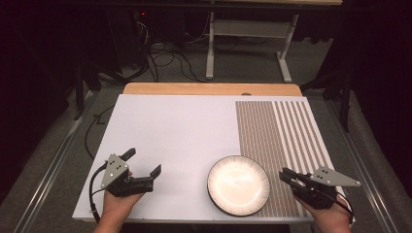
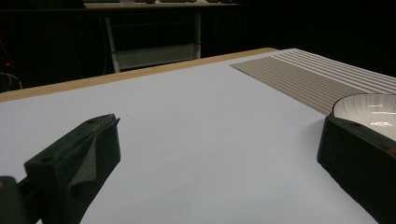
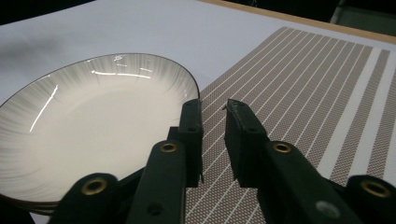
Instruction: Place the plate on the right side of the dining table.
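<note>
A white plate (image 1: 238, 185) with a dark rim and nothing on it sits near the table's front edge, half on the striped brown placemat (image 1: 277, 131). My left gripper (image 1: 144, 161) rests at the front left with its jaws wide apart and nothing between them. In the left gripper view the left gripper (image 2: 217, 126) frames bare white table, with the plate (image 2: 369, 105) just past its right jaw. My right gripper (image 1: 283, 174) lies on the placemat just right of the plate. In the right gripper view the right gripper (image 3: 214, 107) has its jaws nearly together, holding nothing, beside the plate's rim (image 3: 187, 79).
A white sheet (image 1: 170, 131) covers the table, with a wooden edge (image 1: 209, 89) at the far side. The placemat (image 3: 303, 84) takes up the right third. Beyond the table are a metal table frame (image 1: 248, 34) and cables on the floor (image 1: 165, 58).
</note>
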Action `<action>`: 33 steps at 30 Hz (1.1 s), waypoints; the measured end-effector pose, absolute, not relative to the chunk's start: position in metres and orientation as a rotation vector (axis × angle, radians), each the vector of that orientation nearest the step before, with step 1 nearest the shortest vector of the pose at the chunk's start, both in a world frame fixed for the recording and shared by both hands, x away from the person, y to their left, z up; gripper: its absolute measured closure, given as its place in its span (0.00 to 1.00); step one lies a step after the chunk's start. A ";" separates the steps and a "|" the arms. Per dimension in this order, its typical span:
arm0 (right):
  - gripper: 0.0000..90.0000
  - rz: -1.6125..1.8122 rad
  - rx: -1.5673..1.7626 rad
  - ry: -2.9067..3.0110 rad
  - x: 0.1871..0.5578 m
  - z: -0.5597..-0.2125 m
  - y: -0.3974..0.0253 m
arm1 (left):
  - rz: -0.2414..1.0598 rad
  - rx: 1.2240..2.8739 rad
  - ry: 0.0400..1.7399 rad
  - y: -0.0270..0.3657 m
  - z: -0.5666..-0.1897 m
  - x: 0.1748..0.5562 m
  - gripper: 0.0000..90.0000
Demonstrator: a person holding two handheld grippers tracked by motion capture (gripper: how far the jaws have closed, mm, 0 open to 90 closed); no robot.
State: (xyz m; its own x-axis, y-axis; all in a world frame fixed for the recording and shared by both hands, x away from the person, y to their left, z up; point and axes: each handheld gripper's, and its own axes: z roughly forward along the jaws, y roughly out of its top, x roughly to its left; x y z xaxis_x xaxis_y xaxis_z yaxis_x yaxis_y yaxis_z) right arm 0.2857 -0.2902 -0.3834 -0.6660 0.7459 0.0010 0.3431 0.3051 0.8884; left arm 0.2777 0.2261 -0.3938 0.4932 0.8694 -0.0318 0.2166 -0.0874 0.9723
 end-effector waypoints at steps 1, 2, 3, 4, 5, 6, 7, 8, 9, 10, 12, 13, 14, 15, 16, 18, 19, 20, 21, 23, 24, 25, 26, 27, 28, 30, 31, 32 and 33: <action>0.93 1.309 0.969 2.183 0.285 -0.384 -0.288 | 0.715 1.599 0.957 0.226 -0.394 0.278 0.00; 0.93 1.309 0.969 2.183 0.285 -0.384 -0.288 | 0.715 1.601 0.957 0.226 -0.394 0.278 0.00; 0.96 1.300 0.972 2.201 0.285 -0.385 -0.287 | 0.715 1.601 0.958 0.226 -0.394 0.278 0.00; 1.00 1.295 0.966 2.227 0.286 -0.386 -0.285 | 0.715 1.599 0.960 0.226 -0.394 0.278 0.00; 1.00 1.286 0.967 2.252 0.286 -0.387 -0.284 | 0.716 1.596 0.962 0.227 -0.394 0.278 0.00; 1.00 1.286 0.967 2.252 0.286 -0.387 -0.284 | 0.716 1.596 0.962 0.227 -0.394 0.278 0.00; 1.00 1.278 0.959 2.270 0.287 -0.388 -0.283 | 0.716 1.596 0.963 0.227 -0.393 0.278 0.00; 1.00 1.261 0.947 2.301 0.287 -0.389 -0.279 | 0.717 1.596 0.963 0.227 -0.393 0.278 0.00; 1.00 1.261 0.947 2.301 0.287 -0.389 -0.279 | 0.718 1.598 0.962 0.227 -0.393 0.278 0.00; 1.00 1.246 0.955 2.313 0.286 -0.389 -0.277 | 0.718 1.597 0.962 0.227 -0.393 0.278 0.00; 1.00 1.215 0.925 2.343 0.286 -0.391 -0.273 | 0.718 1.600 0.958 0.227 -0.393 0.278 0.00; 1.00 1.207 0.923 2.349 0.285 -0.391 -0.272 | 0.720 1.601 0.956 0.227 -0.393 0.277 0.00; 1.00 1.190 0.922 2.357 0.285 -0.391 -0.271 | 0.720 1.601 0.956 0.227 -0.393 0.277 0.00; 1.00 1.190 0.922 2.357 0.285 -0.391 -0.271 | 0.720 1.601 0.955 0.227 -0.393 0.277 0.00; 1.00 1.176 0.911 2.365 0.286 -0.392 -0.269 | 0.720 1.598 0.956 0.227 -0.393 0.277 0.00; 1.00 1.160 0.901 2.373 0.285 -0.393 -0.267 | 0.719 1.596 0.956 0.227 -0.393 0.277 0.00; 1.00 1.149 0.889 2.376 0.285 -0.393 -0.265 | 0.720 1.595 0.955 0.227 -0.392 0.277 0.00; 1.00 1.149 0.889 2.376 0.285 -0.393 -0.265 | 0.720 1.594 0.955 0.227 -0.392 0.277 0.00; 1.00 1.149 0.890 2.379 0.285 -0.393 -0.265 | 0.721 1.594 0.954 0.227 -0.392 0.277 0.00; 1.00 1.125 0.885 2.385 0.284 -0.393 -0.262 | 0.721 1.591 0.955 0.227 -0.392 0.277 0.00; 1.00 1.125 0.885 2.385 0.284 -0.393 -0.262 | 0.721 1.591 0.955 0.227 -0.392 0.277 0.00; 1.00 1.122 0.872 2.387 0.285 -0.393 -0.262 | 0.721 1.593 0.955 0.228 -0.392 0.277 0.00; 1.00 1.123 0.883 2.390 0.285 -0.393 -0.262 | 0.720 1.593 0.956 0.228 -0.392 0.277 0.00; 1.00 1.121 0.877 2.393 0.285 -0.393 -0.262 | 0.720 1.593 0.956 0.228 -0.392 0.277 0.00; 1.00 1.121 0.877 2.393 0.285 -0.393 -0.262 | 0.719 1.594 0.956 0.228 -0.392 0.277 0.00; 1.00 1.105 0.875 2.397 0.284 -0.393 -0.261 | 0.719 1.595 0.954 0.227 -0.392 0.277 0.00; 1.00 1.102 0.873 2.395 0.284 -0.393 -0.260 | 0.719 1.594 0.953 0.227 -0.392 0.277 0.00; 1.00 1.102 0.873 2.395 0.284 -0.393 -0.260 | 0.720 1.595 0.953 0.227 -0.392 0.277 0.00; 1.00 1.093 0.866 2.397 0.284 -0.393 -0.260 | 0.719 1.596 0.952 0.227 -0.392 0.277 0.00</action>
